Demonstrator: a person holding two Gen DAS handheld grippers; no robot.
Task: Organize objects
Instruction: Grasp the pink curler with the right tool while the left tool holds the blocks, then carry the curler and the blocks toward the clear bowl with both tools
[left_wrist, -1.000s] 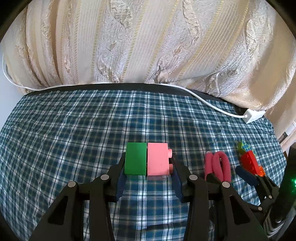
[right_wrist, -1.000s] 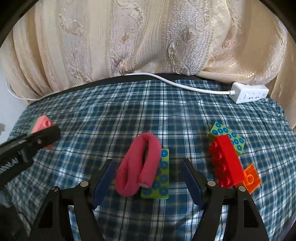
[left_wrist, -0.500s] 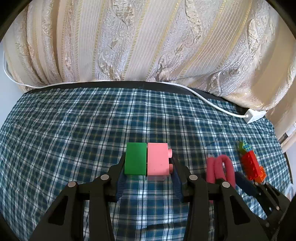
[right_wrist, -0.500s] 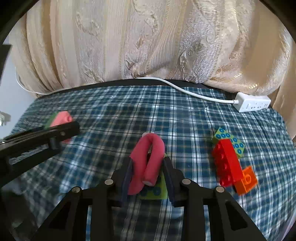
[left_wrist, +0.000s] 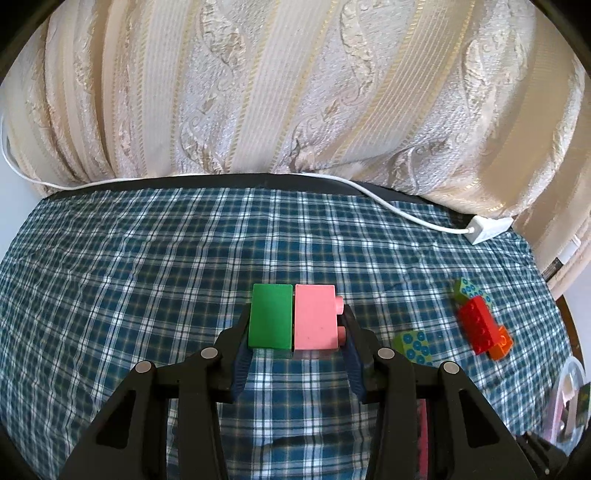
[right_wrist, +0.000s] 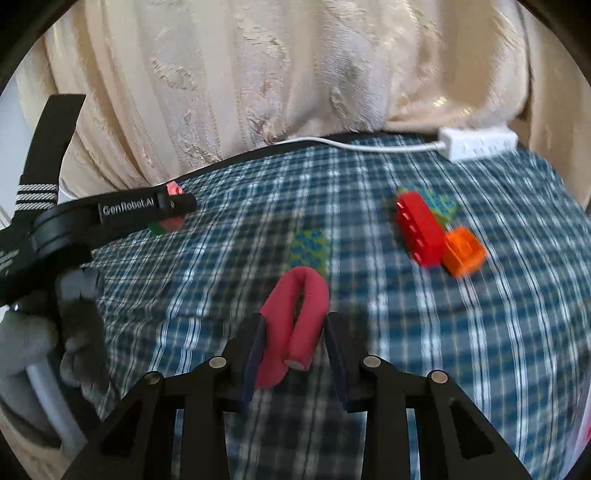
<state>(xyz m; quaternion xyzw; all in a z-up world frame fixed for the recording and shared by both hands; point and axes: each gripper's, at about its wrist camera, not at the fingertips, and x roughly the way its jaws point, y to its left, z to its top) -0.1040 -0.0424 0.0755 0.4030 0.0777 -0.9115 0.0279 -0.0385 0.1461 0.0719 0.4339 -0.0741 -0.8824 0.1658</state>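
Note:
A green brick and a pink brick sit joined side by side between the pads of my left gripper, which is shut on the pair just above the plaid cloth. My right gripper is shut on a folded red foam loop, held off the cloth. In the right wrist view the left gripper's fingers reach in from the left, with the pink brick showing at their tip.
On the cloth lie a dotted green tile, and a red brick beside an orange brick and a dotted green brick. A white power strip with its cable lies by the curtain. A clear container shows at the right edge.
My right gripper closed on the red foam loop and pulled it back off the dotted green tile, which now lies bare. The left gripper and its two bricks have not moved.

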